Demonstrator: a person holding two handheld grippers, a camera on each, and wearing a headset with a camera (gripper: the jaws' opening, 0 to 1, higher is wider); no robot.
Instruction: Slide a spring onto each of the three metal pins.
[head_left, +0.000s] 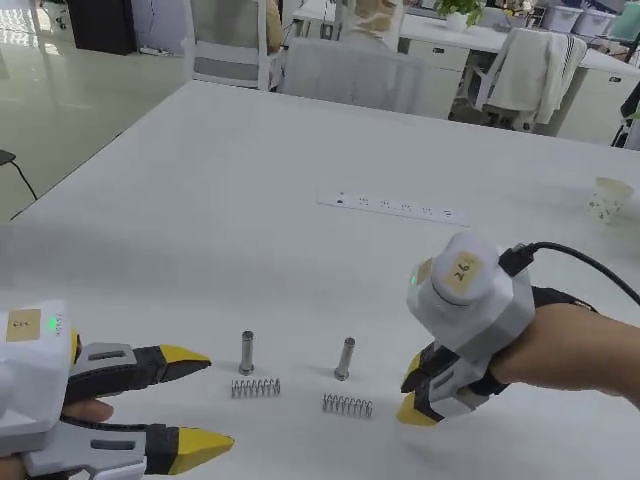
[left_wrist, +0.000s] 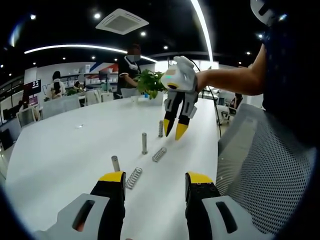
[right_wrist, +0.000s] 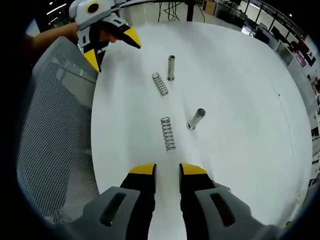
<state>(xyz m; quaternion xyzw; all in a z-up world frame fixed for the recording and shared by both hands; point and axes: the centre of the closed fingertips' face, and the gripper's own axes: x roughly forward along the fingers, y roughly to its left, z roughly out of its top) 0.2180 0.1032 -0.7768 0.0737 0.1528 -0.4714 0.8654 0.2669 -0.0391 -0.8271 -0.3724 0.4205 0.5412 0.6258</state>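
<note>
Two springs (head_left: 256, 387) lie before upright pins (head_left: 246, 352), between left tongs (head_left: 215, 398) and right tongs (head_left: 408, 400)

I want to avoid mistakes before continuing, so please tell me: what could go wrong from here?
1. The pins seem to stand free and upright on the smooth table, so a jaw might knock one over.
2. The springs lie flat and look thin, so they may roll or slip when pinched.
3. The right gripper hangs close beside the far pin and might hit it when lowered.

Head above, gripper views opposed, sharing pins (left_wrist: 144, 143)
</note>
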